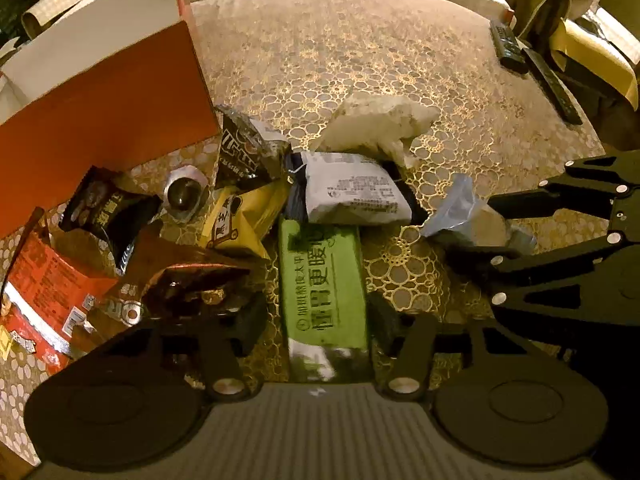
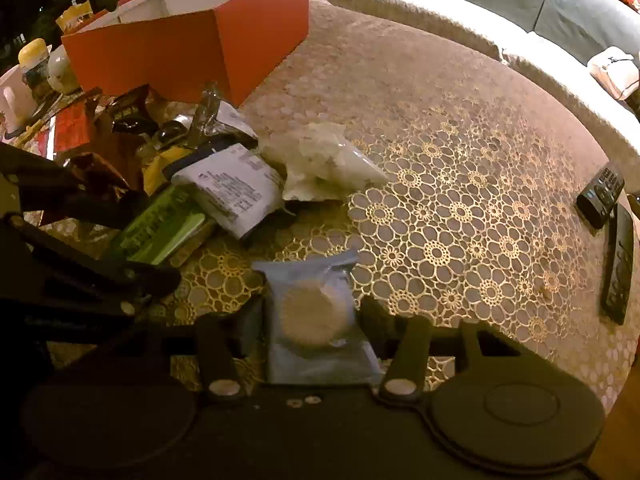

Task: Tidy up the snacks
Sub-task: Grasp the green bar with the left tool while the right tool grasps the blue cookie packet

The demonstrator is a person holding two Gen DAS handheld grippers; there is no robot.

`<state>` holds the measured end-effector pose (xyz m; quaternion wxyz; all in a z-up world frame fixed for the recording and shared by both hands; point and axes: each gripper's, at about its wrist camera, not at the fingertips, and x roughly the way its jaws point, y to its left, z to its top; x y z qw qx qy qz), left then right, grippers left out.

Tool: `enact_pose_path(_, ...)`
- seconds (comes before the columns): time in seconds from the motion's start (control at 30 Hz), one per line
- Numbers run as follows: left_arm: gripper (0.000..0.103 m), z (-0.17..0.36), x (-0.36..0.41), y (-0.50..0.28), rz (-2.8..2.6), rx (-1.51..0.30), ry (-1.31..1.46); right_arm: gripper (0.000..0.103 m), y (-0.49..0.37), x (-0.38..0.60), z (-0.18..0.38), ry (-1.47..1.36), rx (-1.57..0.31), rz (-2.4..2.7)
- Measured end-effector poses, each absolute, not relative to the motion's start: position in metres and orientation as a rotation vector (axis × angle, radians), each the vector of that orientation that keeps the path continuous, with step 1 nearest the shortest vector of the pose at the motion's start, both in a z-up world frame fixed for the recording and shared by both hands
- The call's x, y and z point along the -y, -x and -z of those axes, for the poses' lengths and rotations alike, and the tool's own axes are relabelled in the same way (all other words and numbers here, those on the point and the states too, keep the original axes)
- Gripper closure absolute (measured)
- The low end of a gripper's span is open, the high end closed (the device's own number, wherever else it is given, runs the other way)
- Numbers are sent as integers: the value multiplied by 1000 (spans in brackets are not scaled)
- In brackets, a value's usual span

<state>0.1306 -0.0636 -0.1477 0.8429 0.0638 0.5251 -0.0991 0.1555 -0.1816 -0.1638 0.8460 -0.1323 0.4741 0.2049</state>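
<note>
Left wrist view is showing you the green packet [image 1: 322,280] lying in the lower middle of the frame, its long axis running straight away from you, up the picture, right between the fingers of your left gripper [image 1: 320,320]. The jaws are standing spread, one pad on each long side of the packet, not yet pressing it, so a straight squeeze across its short width looks like the coming move.

Right wrist view is giving you the same picture with the blue-wrapped round cookie [image 2: 316,312], sitting low centre between the spread fingers of your right gripper [image 2: 310,318]; whether the pads are touching the wrapper is hard to tell.

Just beyond the green packet, the white packet [image 1: 354,190] is lying crosswise, touching its far end, so you are probably wanting to lift clear of it. Further up sits a crumpled white bag [image 1: 376,124], and the orange box [image 2: 192,40] is waiting open in the upper left, on the patterned table [image 2: 480,200], nearer your left hand
</note>
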Motion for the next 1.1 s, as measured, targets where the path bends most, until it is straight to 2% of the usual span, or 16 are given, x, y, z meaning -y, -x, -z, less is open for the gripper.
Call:
enact_pose_path(0.03, 60, 147, 64, -130, 215, -1107, -136, 55, -155, 181, 164, 278, -998, -429)
enact_pose_path(0.5, 61, 133, 54, -119, 208, -1103, -65, 55, -140, 197, 143, 174, -971, -367)
enact_pose_path(1.1, 61, 67, 31, -81, 172, -973, -19, 55, -112, 195, 74, 124, -827, -349)
